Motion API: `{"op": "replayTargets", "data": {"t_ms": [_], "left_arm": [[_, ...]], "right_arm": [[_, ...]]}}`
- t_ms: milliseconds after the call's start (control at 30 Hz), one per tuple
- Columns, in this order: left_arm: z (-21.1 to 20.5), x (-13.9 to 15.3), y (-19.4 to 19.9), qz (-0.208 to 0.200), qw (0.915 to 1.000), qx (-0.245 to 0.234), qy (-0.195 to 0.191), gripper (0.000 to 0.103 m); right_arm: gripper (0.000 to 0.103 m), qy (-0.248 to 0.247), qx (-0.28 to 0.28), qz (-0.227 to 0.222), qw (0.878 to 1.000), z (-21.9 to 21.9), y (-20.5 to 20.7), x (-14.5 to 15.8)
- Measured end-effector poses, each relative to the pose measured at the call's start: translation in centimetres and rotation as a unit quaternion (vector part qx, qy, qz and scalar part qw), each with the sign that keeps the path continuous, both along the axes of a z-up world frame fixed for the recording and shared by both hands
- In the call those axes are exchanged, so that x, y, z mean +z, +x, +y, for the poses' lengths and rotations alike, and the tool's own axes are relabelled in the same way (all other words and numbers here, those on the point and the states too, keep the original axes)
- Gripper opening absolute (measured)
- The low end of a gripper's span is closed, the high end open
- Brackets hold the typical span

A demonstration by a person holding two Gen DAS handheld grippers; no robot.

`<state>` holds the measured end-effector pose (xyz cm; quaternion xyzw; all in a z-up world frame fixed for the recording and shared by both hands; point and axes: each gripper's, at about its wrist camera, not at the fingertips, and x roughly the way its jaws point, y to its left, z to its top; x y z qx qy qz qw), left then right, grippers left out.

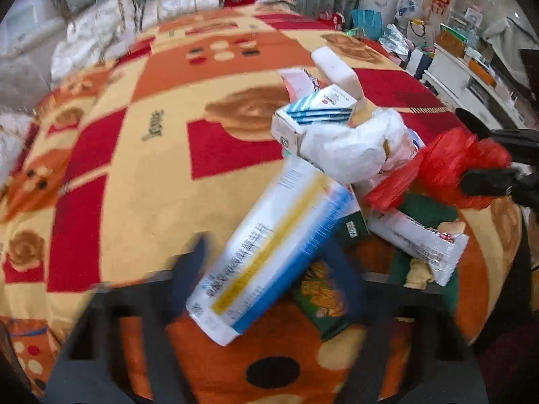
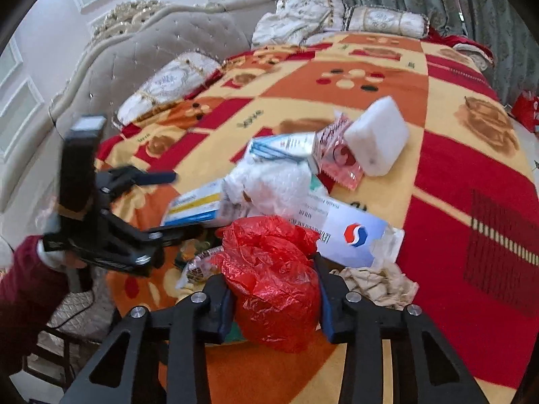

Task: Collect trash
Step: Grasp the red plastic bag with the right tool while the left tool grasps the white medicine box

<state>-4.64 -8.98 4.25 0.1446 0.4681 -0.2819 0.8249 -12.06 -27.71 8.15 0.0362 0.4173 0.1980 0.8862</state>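
Your right gripper (image 2: 274, 306) has its two black fingers w/ blue pads pressed on both sides of the crumpled red plastic bag (image 2: 273, 279), so it's clamped on that bag at the near edge of the trash pile. Your left gripper (image 1: 269, 262) straddles the long white carton w/ yellow and blue stripes (image 1: 269, 252); the view is blurred, so I can't tell if the pads actually touch it. The jaws look about half apart.

The trash sits bunched on the red, orange and yellow patterned blanket (image 2: 454, 181) covering the bed. In the pile:
- crumpled white plastic bag (image 2: 269, 181), just behind the red one
- small white box w/ blue stripes (image 1: 313, 114), touching the white bag
- white foam block (image 2: 377, 138) at the far side, beside a pink-red wrapper (image 2: 340, 158)
- flat white box w/ a red-blue logo (image 2: 350, 239), right of the red bag
- crumpled beige paper (image 2: 377, 282), near your right finger
- green snack packet (image 1: 323, 299), under the long carton

Your left hand (image 2: 57, 252) in a dark red sleeve (image 2: 30, 289) shows at the right cam's left edge.
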Motion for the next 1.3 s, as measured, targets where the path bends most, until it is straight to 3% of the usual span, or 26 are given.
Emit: {"op": "replayTargets", "data": {"t_ms": [133,200,233,300,400,567,600,667,700,733,833,1033,1100,1133,1300], "left_arm": [[0.2,0.3,-0.5,0.007,0.9999,0.007,-0.005,0.055],[0.8,1.4,-0.8,0.016,0.9993,0.022,-0.028,0.047],[0.9,1.8,-0.9,0.013,0.9990,0.026,-0.035,0.001],[1.3,3.4,-0.9,0.016,0.9975,0.042,-0.053,0.001],[0.6,4.5,-1.1,0.004,0.9982,0.039,-0.046,0.001],[1.2,3.6,0.1,0.010,0.9958,0.077,-0.047,0.005],[1.7,3.1,0.4,0.016,0.9945,0.090,-0.051,0.011],[2.6,2.2,0.7,0.023,0.9918,0.116,-0.049,0.035],[3.0,1.7,0.9,0.028,0.9903,0.128,-0.046,0.054],[3.4,1.4,0.9,0.032,0.9892,0.134,-0.051,0.058],[3.8,0.7,1.4,0.043,0.9863,0.143,-0.069,0.058],[1.6,-1.5,3.0,0.065,0.9859,0.149,-0.039,0.058],[1.3,-1.9,3.2,0.070,0.9840,0.158,-0.040,0.051],[1.3,-1.7,3.1,0.067,0.9834,0.163,-0.044,0.045],[0.9,1.6,1.6,0.043,0.9841,0.163,-0.057,0.045]], "right_arm": [[0.038,0.015,-0.013,-0.022,1.000,-1.6,-0.9,1.9],[0.038,0.018,-0.023,-0.032,0.999,-2.6,-1.3,2.8],[0.038,0.020,-0.027,-0.036,0.999,-3.1,-1.5,3.1],[0.038,0.021,-0.040,-0.043,0.998,-4.4,-2.2,3.7],[0.038,0.028,-0.060,-0.047,0.997,-6.1,-2.8,4.0],[0.038,0.036,-0.073,-0.052,0.995,-7.5,-3.9,4.3],[0.038,0.036,-0.072,-0.052,0.995,-7.6,-4.2,4.3],[0.038,0.035,-0.070,-0.049,0.996,-7.6,-4.3,4.1],[0.038,0.034,-0.067,-0.046,0.996,-7.5,-4.3,4.0],[0.038,0.034,-0.065,-0.043,0.996,-7.3,-4.1,3.9],[0.038,0.035,-0.062,-0.039,0.997,-6.9,-3.7,3.4],[0.038,0.028,-0.052,-0.035,0.998,-5.9,-3.2,3.1],[0.038,0.028,-0.056,-0.036,0.997,-6.1,-3.2,3.1],[0.038,0.029,-0.058,-0.037,0.997,-6.3,-3.2,3.1],[0.038,0.032,-0.075,-0.046,0.996,-8.2,-3.8,3.6]]}}
